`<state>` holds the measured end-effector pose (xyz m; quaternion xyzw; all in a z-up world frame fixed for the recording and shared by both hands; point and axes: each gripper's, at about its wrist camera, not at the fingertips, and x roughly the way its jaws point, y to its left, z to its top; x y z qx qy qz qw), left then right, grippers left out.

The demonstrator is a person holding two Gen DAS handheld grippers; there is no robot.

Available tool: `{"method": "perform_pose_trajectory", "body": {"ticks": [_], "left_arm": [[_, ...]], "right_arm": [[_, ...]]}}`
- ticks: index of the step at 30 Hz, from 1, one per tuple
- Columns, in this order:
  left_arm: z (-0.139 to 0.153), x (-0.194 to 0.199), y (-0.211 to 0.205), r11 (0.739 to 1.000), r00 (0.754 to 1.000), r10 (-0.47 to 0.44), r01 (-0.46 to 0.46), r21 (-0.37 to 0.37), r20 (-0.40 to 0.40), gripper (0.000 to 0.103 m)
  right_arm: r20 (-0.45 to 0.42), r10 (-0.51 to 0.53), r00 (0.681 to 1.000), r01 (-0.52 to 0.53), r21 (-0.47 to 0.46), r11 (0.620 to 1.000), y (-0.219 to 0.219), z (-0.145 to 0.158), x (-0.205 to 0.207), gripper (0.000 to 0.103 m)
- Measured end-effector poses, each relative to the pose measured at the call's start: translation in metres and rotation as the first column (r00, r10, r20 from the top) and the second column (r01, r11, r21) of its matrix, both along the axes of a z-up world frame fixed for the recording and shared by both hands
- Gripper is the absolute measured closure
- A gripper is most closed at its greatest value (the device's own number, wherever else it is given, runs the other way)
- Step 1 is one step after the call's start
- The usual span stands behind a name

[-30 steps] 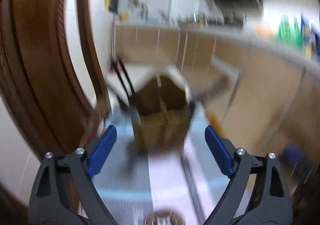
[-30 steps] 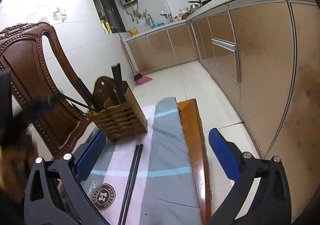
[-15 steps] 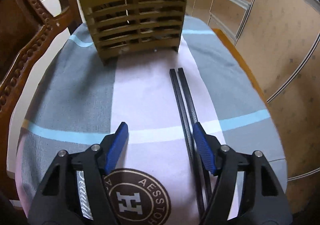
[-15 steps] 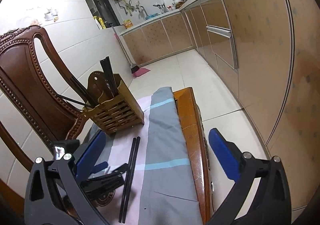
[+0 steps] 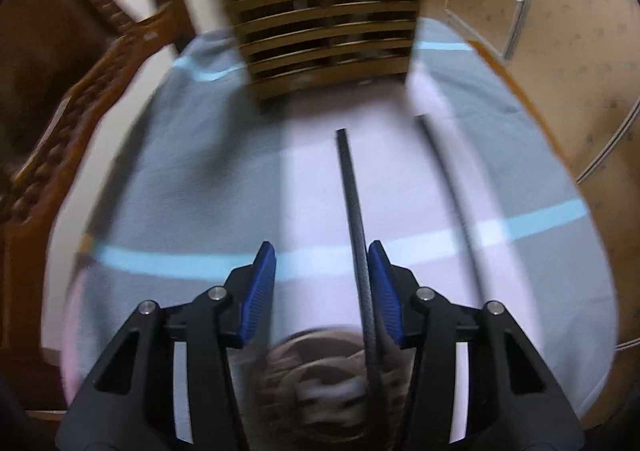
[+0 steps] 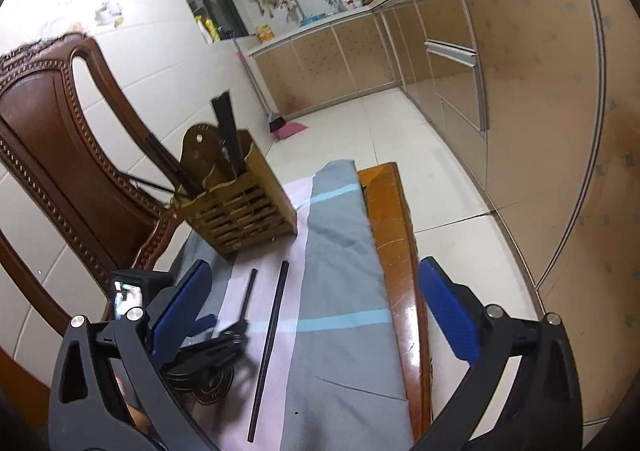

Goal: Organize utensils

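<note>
Two black chopsticks lie on a grey, pink and blue cloth [image 5: 180, 191]. One chopstick [image 5: 352, 203] runs between the jaws of my left gripper [image 5: 322, 275], against the right blue pad, with a gap to the left pad. The jaws are closing. The other chopstick [image 5: 452, 187] lies blurred to the right, outside them. A slatted wooden utensil holder [image 5: 324, 23] stands just beyond. In the right wrist view the holder [image 6: 244, 211] carries several dark utensils, the left gripper [image 6: 224, 327] sits low on the cloth, and my right gripper [image 6: 312, 271] hovers open and empty.
A carved wooden chair back [image 6: 52, 139] rises on the left behind the holder. The bare wooden table edge [image 6: 392, 251] shows right of the cloth. Kitchen cabinets [image 6: 540, 131] line the right side, with tiled floor between.
My left gripper has dropped onto the cloth and narrowed its jaws around one chopstick. The two chopsticks, side by side before, now lie apart. The right gripper stays put.
</note>
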<state>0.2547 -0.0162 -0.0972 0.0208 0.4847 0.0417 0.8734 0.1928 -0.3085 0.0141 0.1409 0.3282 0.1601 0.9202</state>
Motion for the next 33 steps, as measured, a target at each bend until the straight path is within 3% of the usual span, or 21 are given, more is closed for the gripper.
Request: {"method": "perform_pose_trajectory", "body": {"ticks": [7,12,16,18,19,20,24,33], "left_arm": [[0.003,-0.018,0.032,1.000,1.000,0.016,-0.016,-0.008,-0.004,0.055],[0.007,-0.002,0.036,0.999,1.000,0.017,-0.016,-0.045,0.017,0.055],[0.011,0.023,0.034,0.998,1.000,0.013,-0.012,-0.066,0.013,0.055],[0.010,0.036,0.034,0.998,1.000,0.008,-0.008,-0.067,0.001,0.055],[0.007,0.040,0.034,0.998,1.000,0.006,-0.006,-0.065,-0.008,0.056],[0.004,0.045,0.035,0.998,1.000,0.003,-0.004,-0.062,-0.023,0.059],[-0.001,0.055,0.042,0.996,1.000,0.008,-0.010,-0.088,-0.017,0.059],[-0.006,0.072,0.044,0.995,1.000,0.014,-0.015,-0.096,-0.011,0.062]], "right_arm": [[-0.017,0.056,0.998,-0.057,-0.082,0.995,0.031,-0.010,-0.001,0.003],[-0.073,0.082,0.994,-0.095,-0.186,0.978,0.061,-0.027,0.006,0.003],[-0.079,0.110,0.991,-0.130,-0.320,0.938,0.098,-0.044,0.023,0.004],[-0.109,0.114,0.988,-0.145,-0.349,0.926,0.108,-0.058,0.038,0.013],[-0.154,0.120,0.981,-0.165,-0.325,0.931,0.111,-0.068,0.050,0.025],[-0.183,0.124,0.975,-0.176,-0.305,0.936,0.112,-0.073,0.057,0.029],[-0.201,0.126,0.972,-0.186,-0.314,0.931,0.128,-0.084,0.082,0.031],[-0.245,0.122,0.962,-0.213,-0.390,0.896,0.162,-0.113,0.118,0.056]]}}
